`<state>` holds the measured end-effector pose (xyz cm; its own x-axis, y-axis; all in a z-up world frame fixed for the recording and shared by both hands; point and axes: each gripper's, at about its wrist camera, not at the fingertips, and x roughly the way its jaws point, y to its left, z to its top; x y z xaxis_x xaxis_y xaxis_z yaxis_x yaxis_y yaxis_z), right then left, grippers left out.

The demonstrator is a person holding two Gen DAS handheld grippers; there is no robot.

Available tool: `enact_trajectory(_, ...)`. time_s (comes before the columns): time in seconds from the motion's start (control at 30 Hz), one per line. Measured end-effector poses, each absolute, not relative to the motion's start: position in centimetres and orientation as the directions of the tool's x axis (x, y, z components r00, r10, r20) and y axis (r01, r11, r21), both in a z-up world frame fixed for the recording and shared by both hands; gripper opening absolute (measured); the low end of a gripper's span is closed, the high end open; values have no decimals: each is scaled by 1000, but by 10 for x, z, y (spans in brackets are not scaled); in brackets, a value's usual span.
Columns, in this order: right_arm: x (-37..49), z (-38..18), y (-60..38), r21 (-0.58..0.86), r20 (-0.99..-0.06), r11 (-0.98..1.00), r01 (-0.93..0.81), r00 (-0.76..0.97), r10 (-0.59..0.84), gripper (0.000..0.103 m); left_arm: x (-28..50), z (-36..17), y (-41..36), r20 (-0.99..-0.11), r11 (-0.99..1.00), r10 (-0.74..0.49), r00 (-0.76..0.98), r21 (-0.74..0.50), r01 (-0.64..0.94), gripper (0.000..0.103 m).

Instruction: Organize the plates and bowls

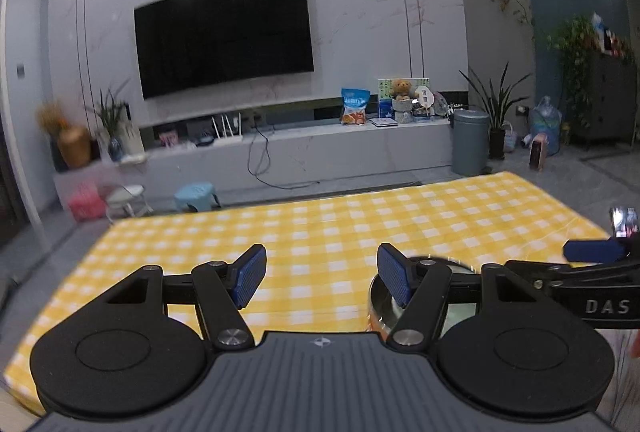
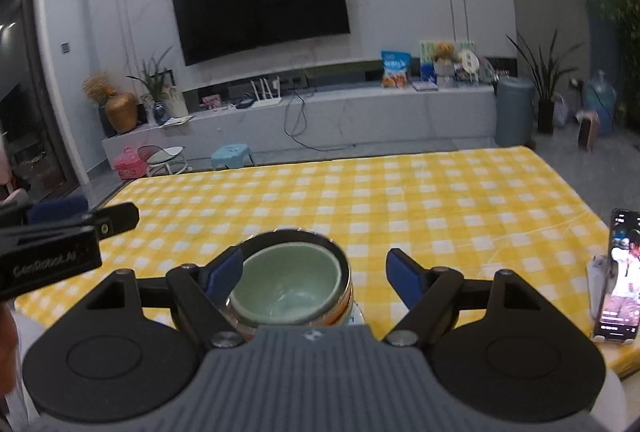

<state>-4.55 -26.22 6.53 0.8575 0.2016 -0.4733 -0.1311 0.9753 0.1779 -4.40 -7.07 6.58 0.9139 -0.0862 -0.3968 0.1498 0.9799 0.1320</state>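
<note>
A pale green bowl (image 2: 288,288) sits nested inside a steel-rimmed bowl (image 2: 296,232) on the yellow checked tablecloth (image 2: 400,191), near its front edge. My right gripper (image 2: 316,276) is open above this stack, which shows between the fingers, closer to the left blue pad (image 2: 224,274). Neither pad presses on it. In the left wrist view my left gripper (image 1: 322,278) is open with only cloth between its fingers. The steel bowl (image 1: 378,302) peeks out behind its right finger (image 1: 394,280). Each gripper shows at the edge of the other's view.
A phone (image 2: 618,272) with a lit screen stands propped at the table's right front corner. The cloth (image 1: 320,224) stretches far ahead. Beyond the table are a TV wall, a low cabinet, stools and plants.
</note>
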Motion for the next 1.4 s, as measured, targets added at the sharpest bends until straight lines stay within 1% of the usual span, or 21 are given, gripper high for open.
enact_trajectory(0.07, -60, 61, -263, 161, -467, 977, -140, 861, 201, 78, -55, 62, -73, -387, 975, -86, 918, 156, 157, 75)
enact_trajectory(0.13, -72, 55, -265, 137, -465, 980, -145, 864, 192, 83, -62, 54, -72, -389, 972, -77, 918, 175, 155, 75)
enact_trajectory(0.2, -82, 47, -263, 106, -474, 982, -155, 861, 187, 84, -69, 44, -71, -396, 970, -71, 916, 185, 155, 78)
enact_trajectory(0.5, -103, 5, -250, 8, -512, 981, -193, 842, 170, 84, -78, 4, -66, -497, 970, -48, 866, 183, 159, 79)
enact_trajectory(0.63, -107, 5, -250, 13, -482, 980, -200, 857, 181, 84, -76, -12, -58, -538, 976, -58, 841, 146, 161, 79)
enact_trajectory(0.73, -103, -5, -250, 34, -518, 984, -174, 839, 166, 84, -72, -21, -54, -580, 980, -42, 814, 134, 147, 79)
enact_trajectory(0.83, -99, -6, -249, 35, -525, 987, -160, 837, 154, 84, -75, -22, -47, -576, 985, -62, 815, 95, 142, 79)
enact_trajectory(0.97, -98, -9, -245, 21, -534, 987, -160, 833, 146, 84, -79, -24, -48, -578, 984, -48, 814, 113, 138, 79)
enact_trajectory(1.4, -97, -10, -246, 25, -543, 987, -156, 827, 145, 85, -77, -24, -47, -585, 986, -53, 810, 99, 136, 79)
